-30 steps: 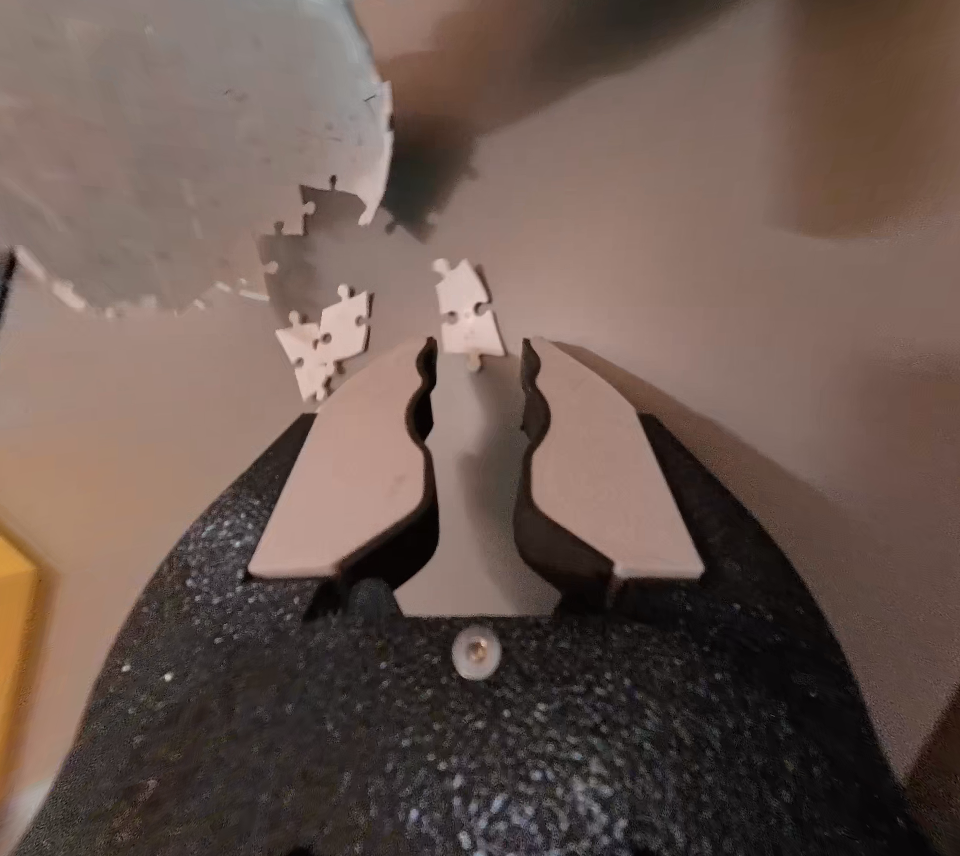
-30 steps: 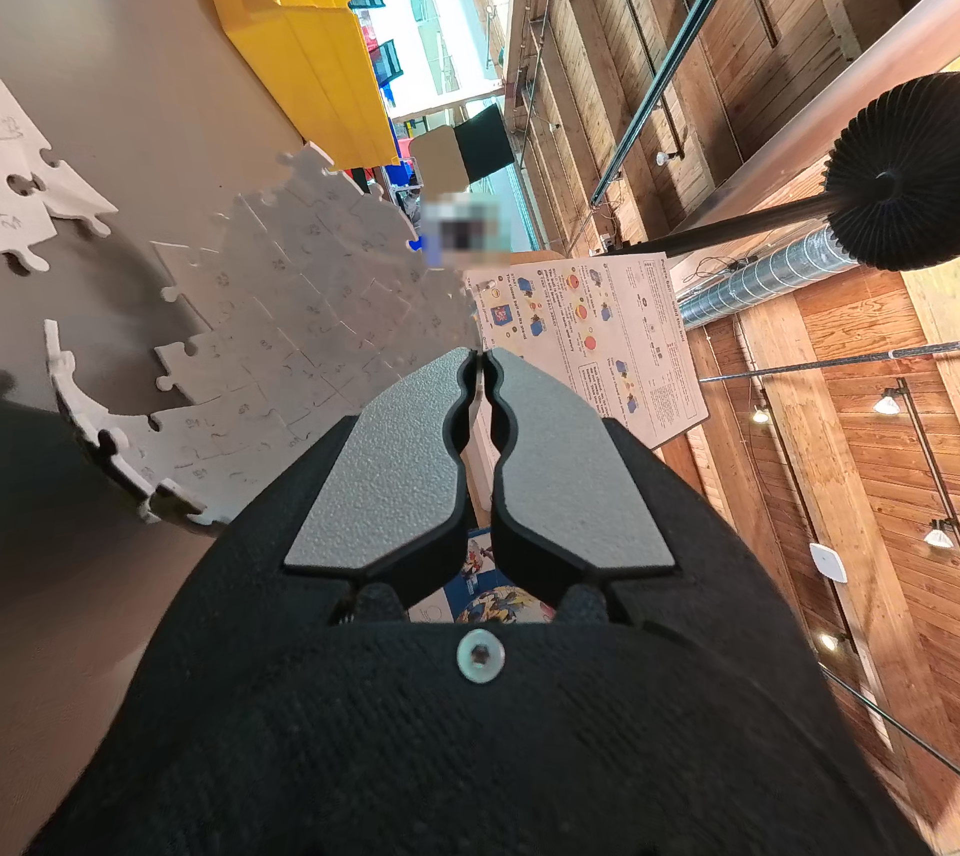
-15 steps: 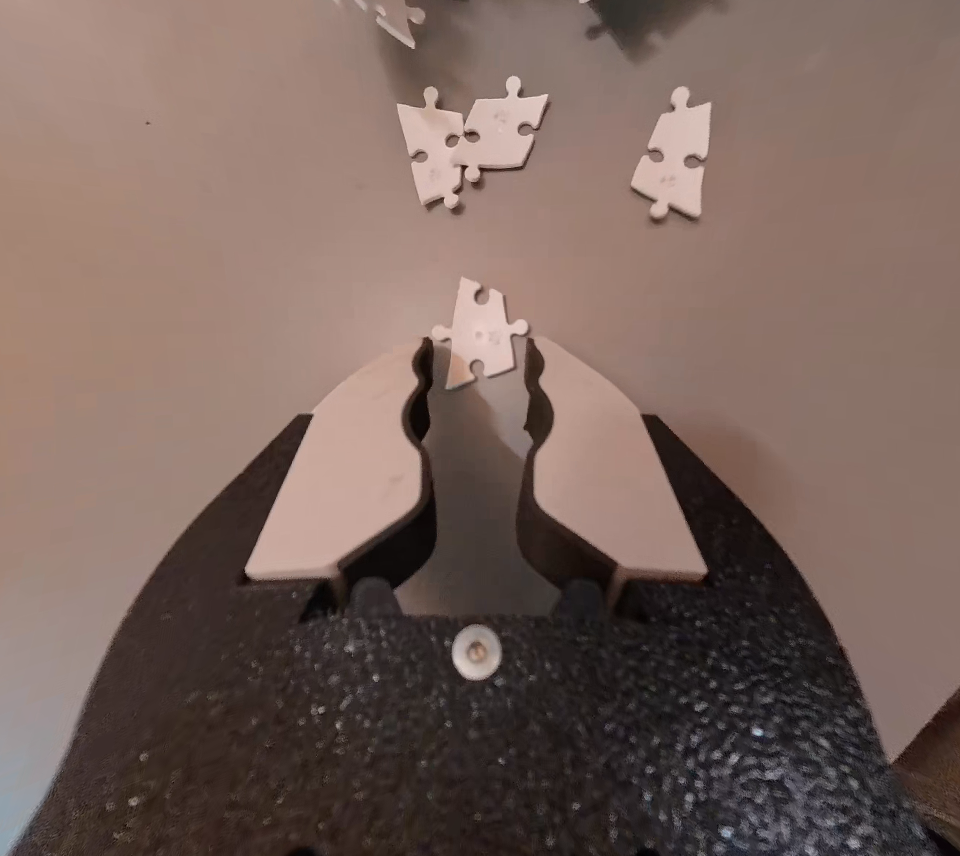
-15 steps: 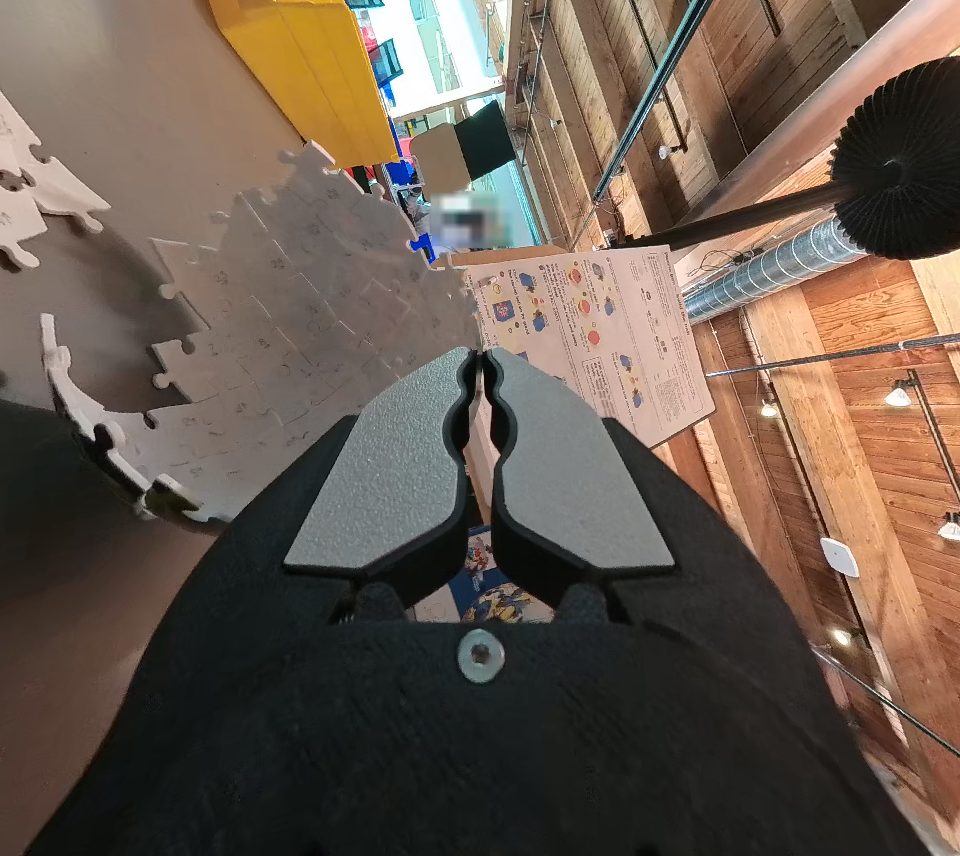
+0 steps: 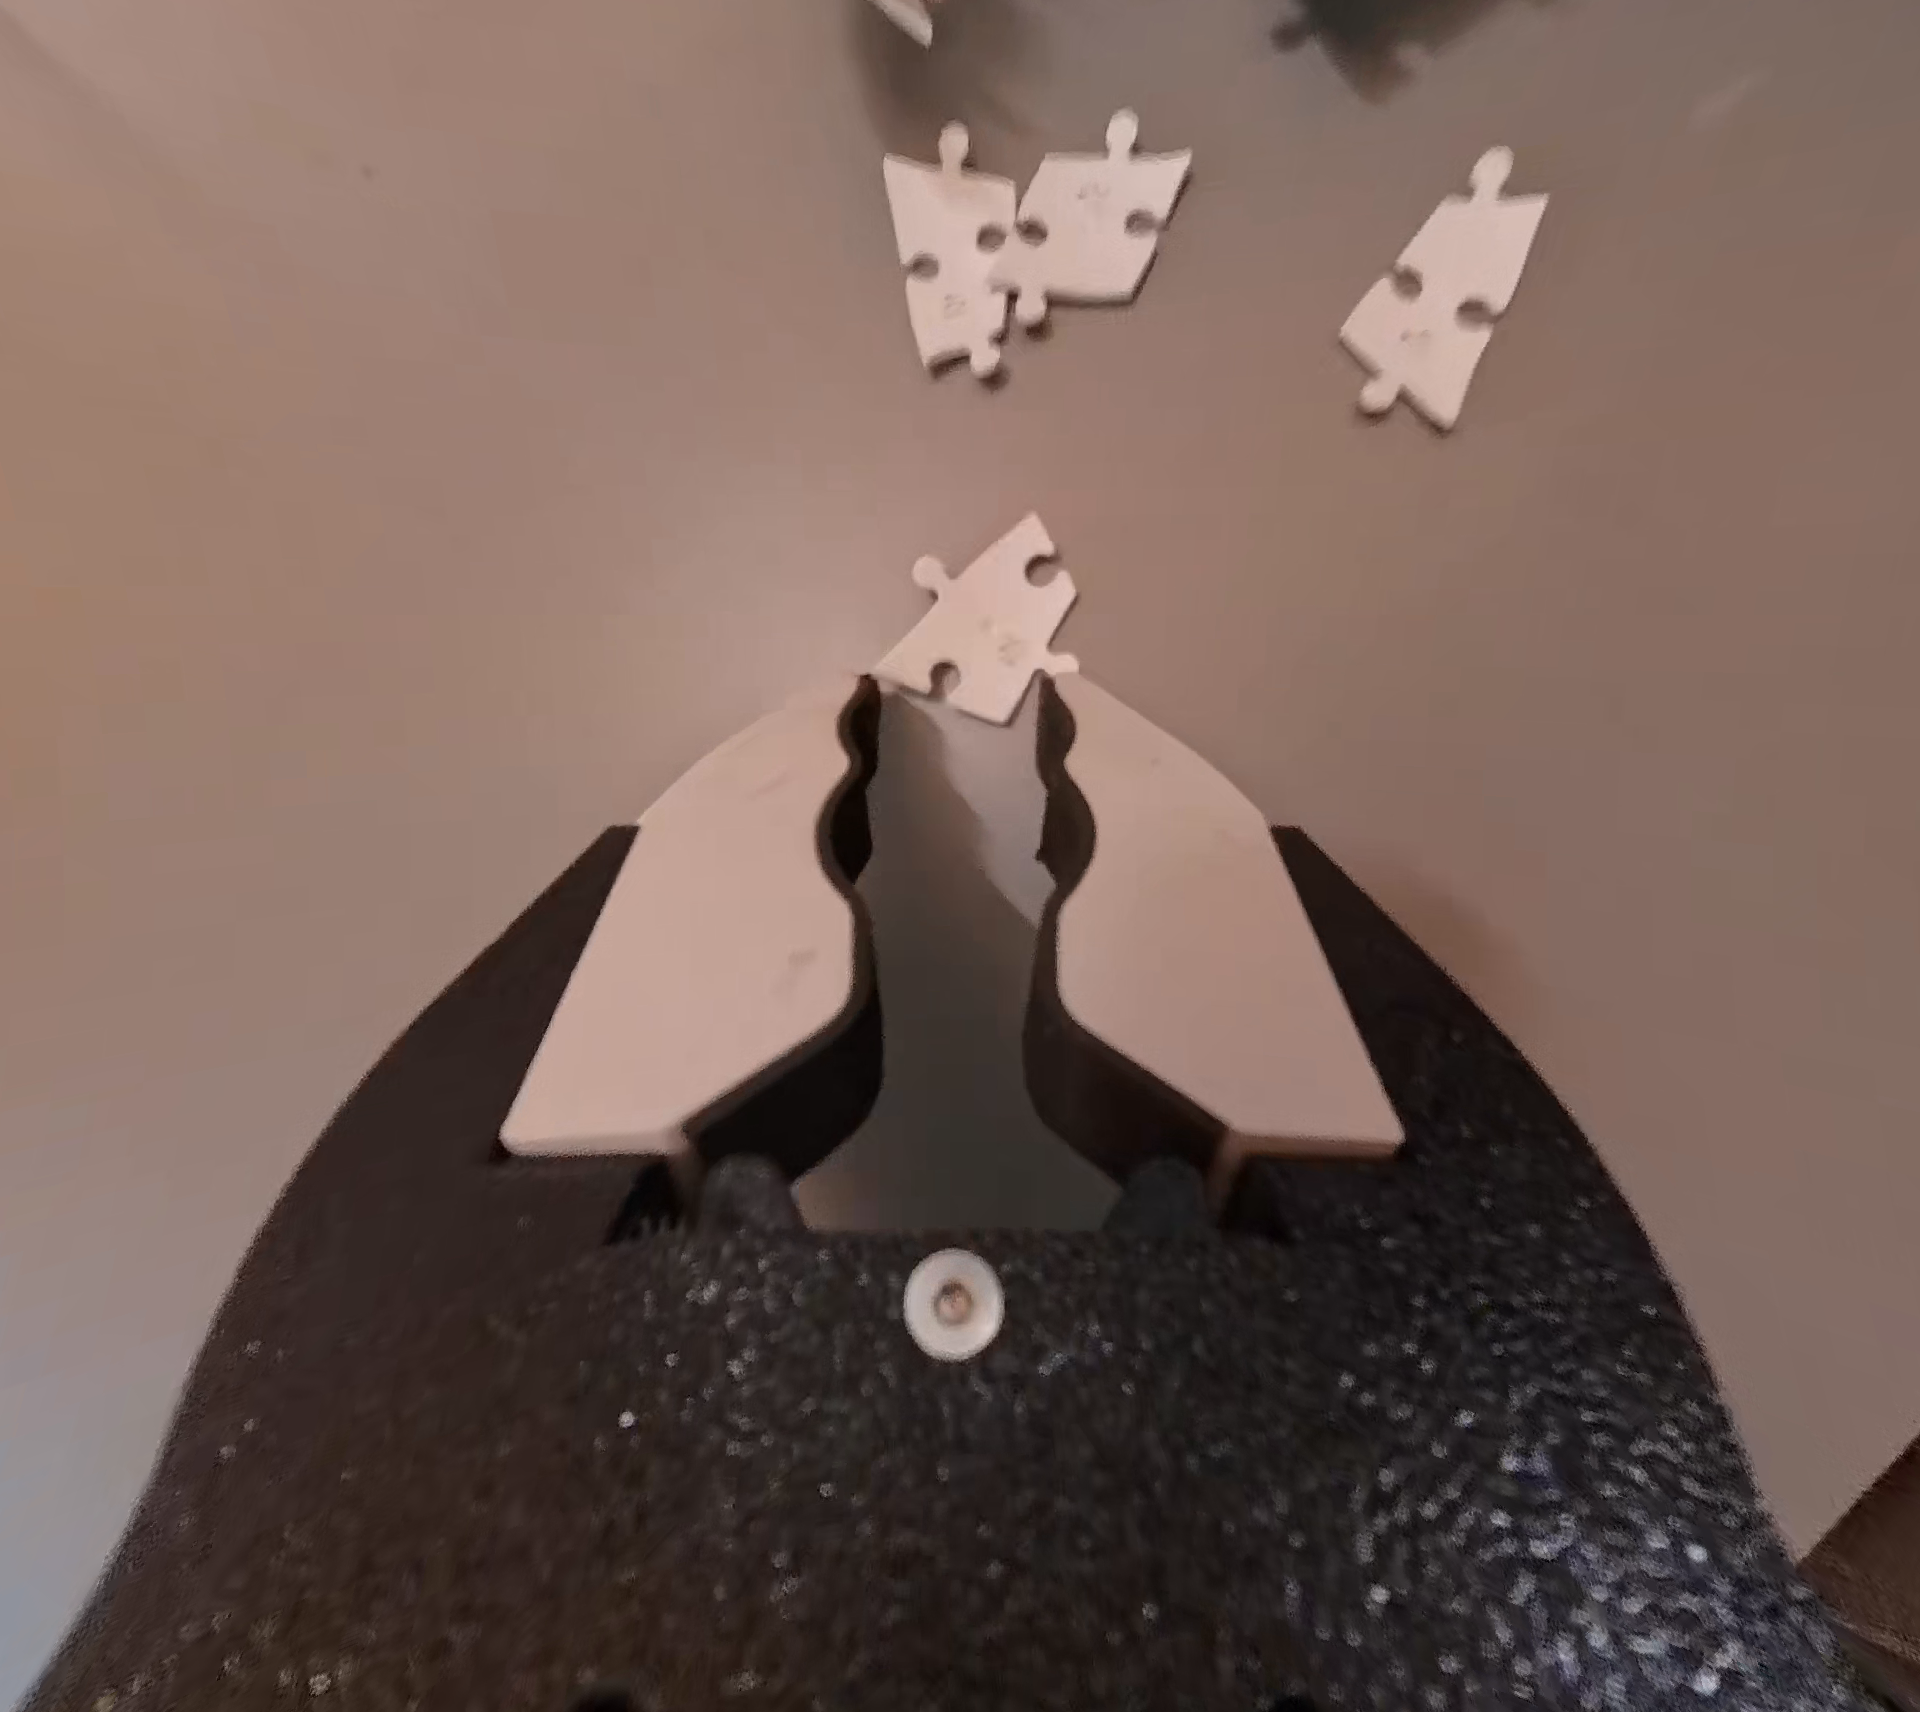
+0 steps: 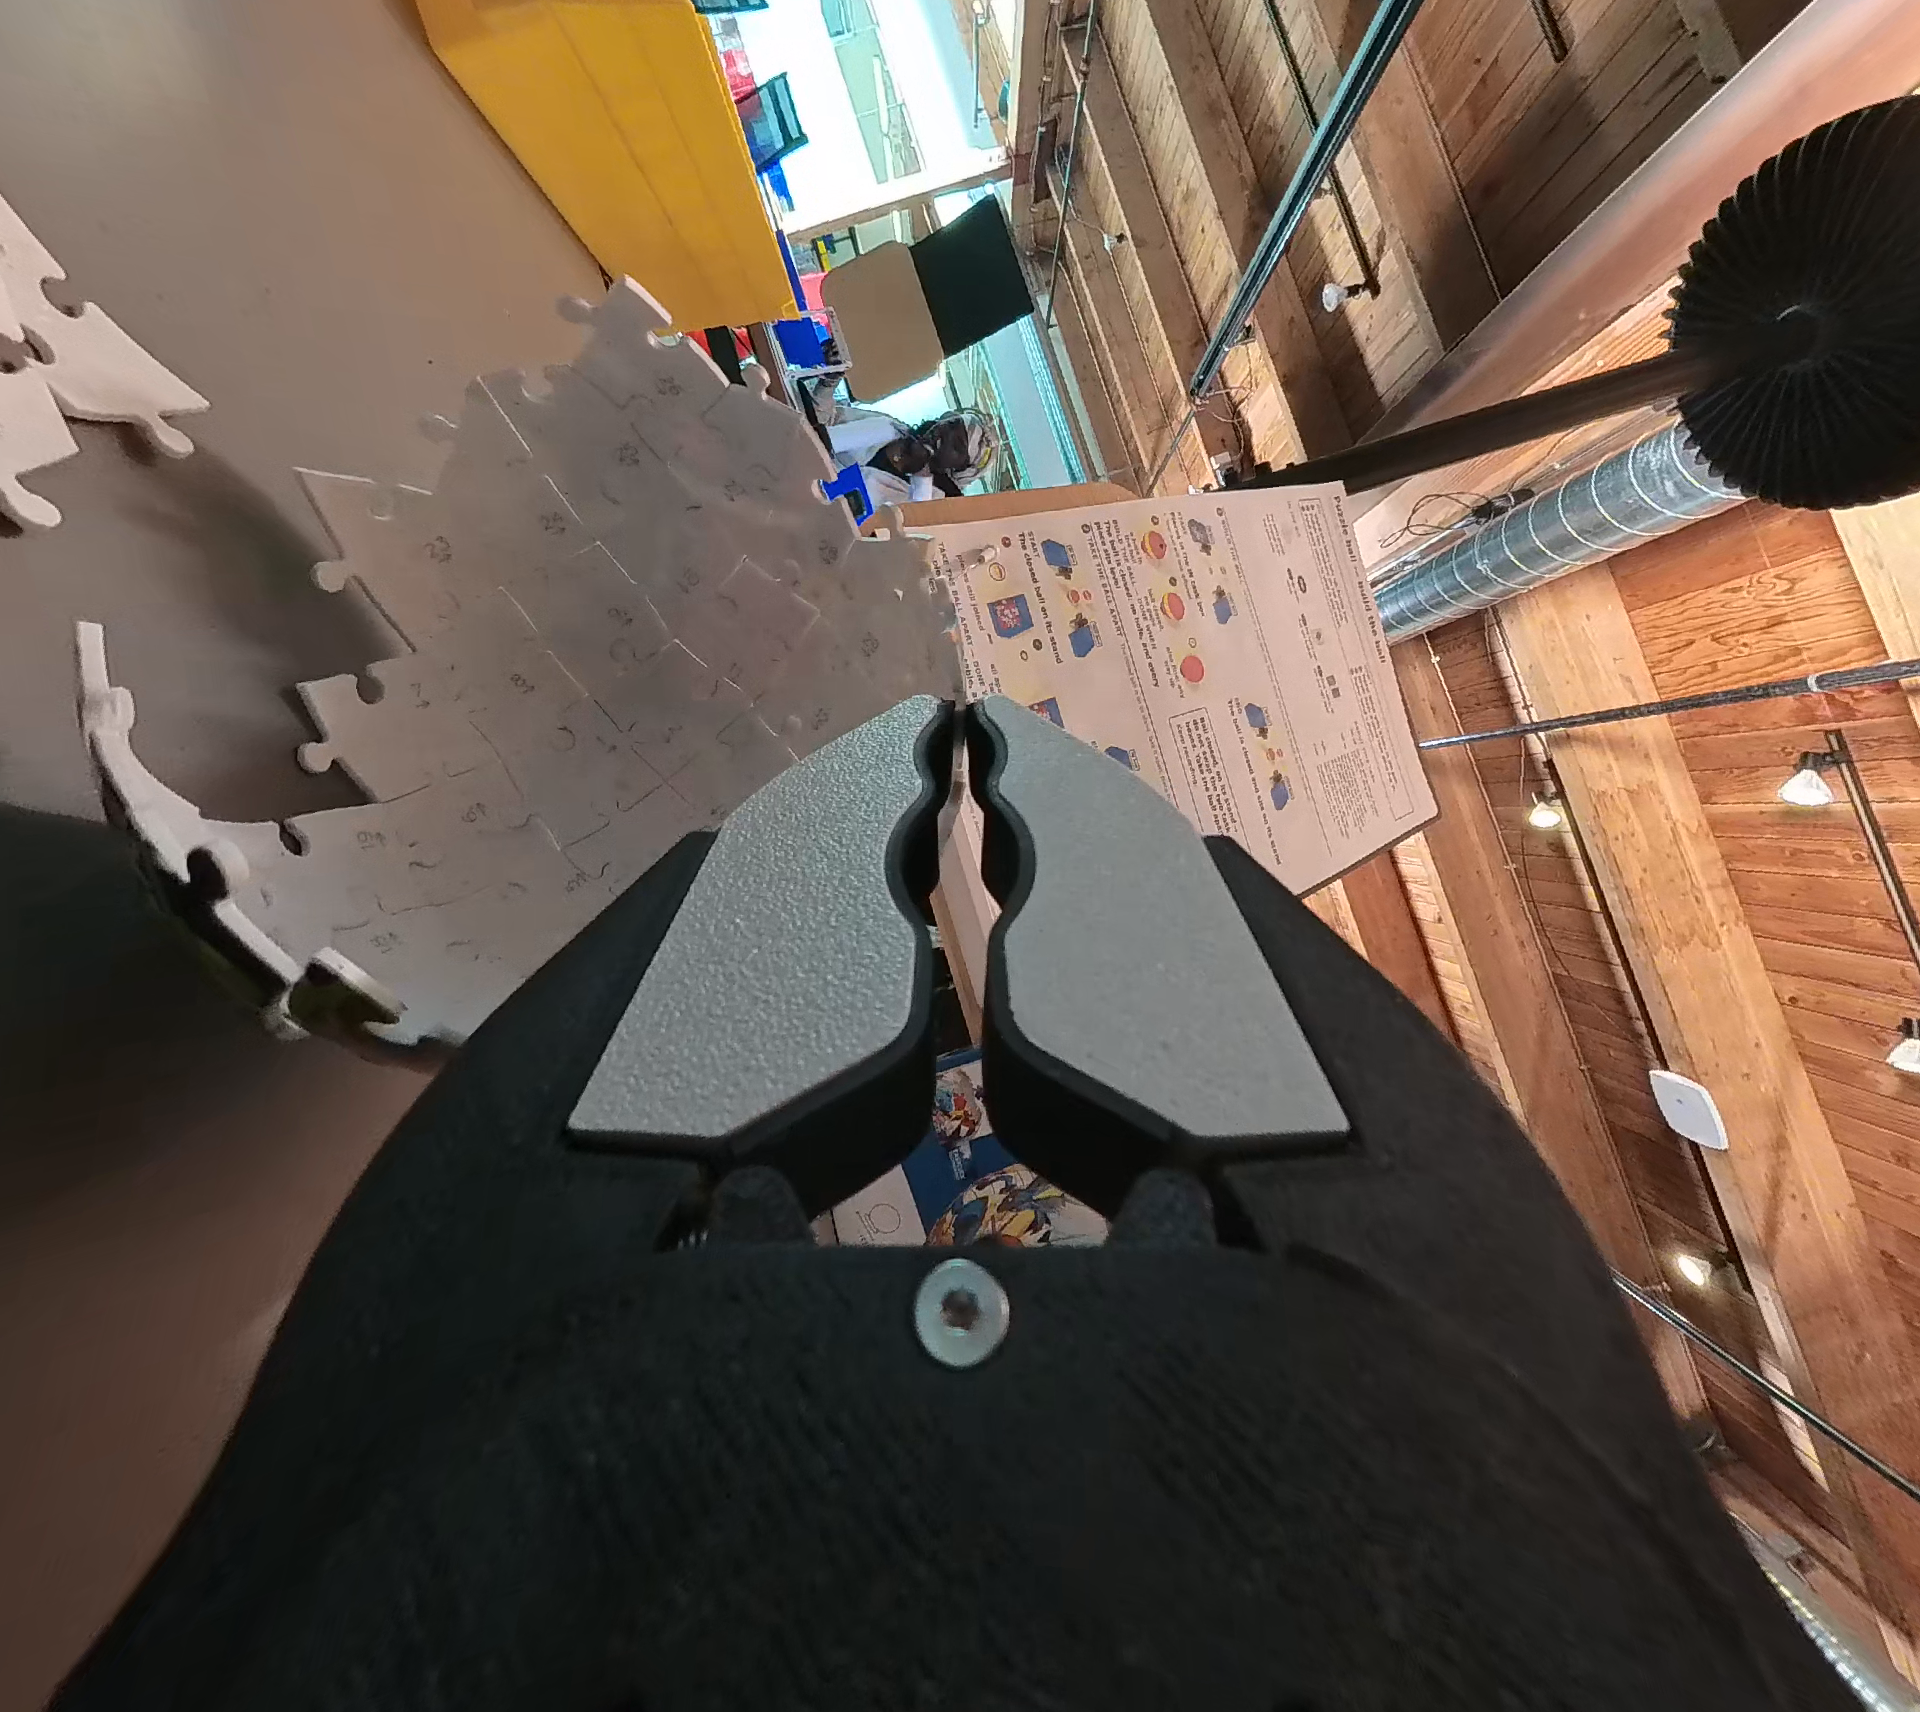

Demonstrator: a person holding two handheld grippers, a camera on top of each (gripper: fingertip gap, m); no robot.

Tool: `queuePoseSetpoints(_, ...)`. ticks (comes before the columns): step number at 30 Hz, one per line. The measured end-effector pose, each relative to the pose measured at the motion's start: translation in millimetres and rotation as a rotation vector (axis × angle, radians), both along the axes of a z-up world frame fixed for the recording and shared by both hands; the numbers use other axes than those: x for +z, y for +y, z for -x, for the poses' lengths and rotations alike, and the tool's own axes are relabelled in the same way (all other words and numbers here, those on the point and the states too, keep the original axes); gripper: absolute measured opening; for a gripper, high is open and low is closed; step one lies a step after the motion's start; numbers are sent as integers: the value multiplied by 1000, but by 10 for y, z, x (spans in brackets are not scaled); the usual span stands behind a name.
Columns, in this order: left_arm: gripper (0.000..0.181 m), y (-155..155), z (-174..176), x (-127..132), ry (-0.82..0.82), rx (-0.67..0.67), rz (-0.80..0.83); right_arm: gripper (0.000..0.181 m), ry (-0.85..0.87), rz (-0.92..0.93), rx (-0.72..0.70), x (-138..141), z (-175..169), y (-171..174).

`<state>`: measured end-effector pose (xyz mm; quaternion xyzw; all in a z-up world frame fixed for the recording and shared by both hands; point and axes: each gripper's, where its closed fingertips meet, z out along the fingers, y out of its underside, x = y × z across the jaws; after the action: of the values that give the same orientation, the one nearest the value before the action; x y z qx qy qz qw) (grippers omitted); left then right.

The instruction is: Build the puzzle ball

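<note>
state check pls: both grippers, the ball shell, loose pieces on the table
left gripper: open, tips at the nearest piece
nearest piece: flat on table, loose
overlapping pair of pieces: flat, untouched
single piece: flat, apart from the others
right gripper: shut on the shell's edge
partial ball shell: unfinished, jagged open rim
</note>
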<state>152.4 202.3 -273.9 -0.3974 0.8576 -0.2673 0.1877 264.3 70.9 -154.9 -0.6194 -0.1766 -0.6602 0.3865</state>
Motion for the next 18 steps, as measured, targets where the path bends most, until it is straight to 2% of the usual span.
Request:
queuePoseSetpoints(7, 39, -15, -35, 8, 2, 29, 1, 2, 1, -2, 3, 3, 7, 3)
queuePoseSetpoints(11, 40, -114, -37, 102, -6, 52, 26, 2, 3, -2, 4, 3, 8, 5)
queuePoseSetpoints(16, 35, -119, 15, -22, 117, 127, 20, 2, 3, -1, 7, 3, 15, 9)
queuePoseSetpoints(18, 32, -159, -10, -25, 133, 143, 78, 2, 4, -2, 7, 4, 16, 8)
